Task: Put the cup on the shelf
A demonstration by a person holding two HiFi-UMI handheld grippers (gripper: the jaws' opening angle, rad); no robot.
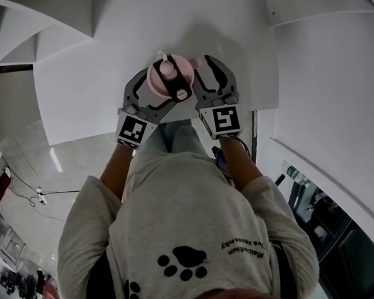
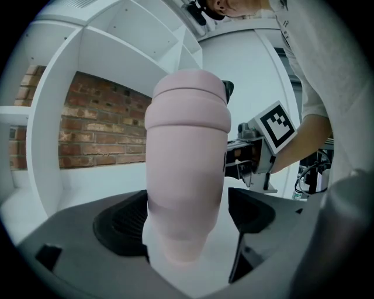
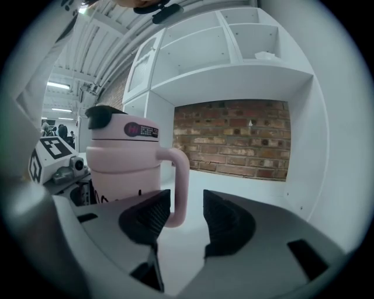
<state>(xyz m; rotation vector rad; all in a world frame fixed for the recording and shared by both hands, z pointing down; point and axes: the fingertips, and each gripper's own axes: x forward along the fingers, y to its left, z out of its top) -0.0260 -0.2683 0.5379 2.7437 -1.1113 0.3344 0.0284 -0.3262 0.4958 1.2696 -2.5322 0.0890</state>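
Nearest, the left hand-held gripper [image 2: 187,222] is spread around the body of the pale pink plastic lidded cup [image 2: 187,163], with a gap showing at its right pad. The right hand-held gripper [image 3: 181,219] is spread too, the cup's handle just past its left jaw (nothing pinched). The cup stands upright on the white shelf board [image 1: 82,95], with a red brick wall [image 3: 234,137] behind. Placing looks done; next, both should draw straight back without clipping the handle.
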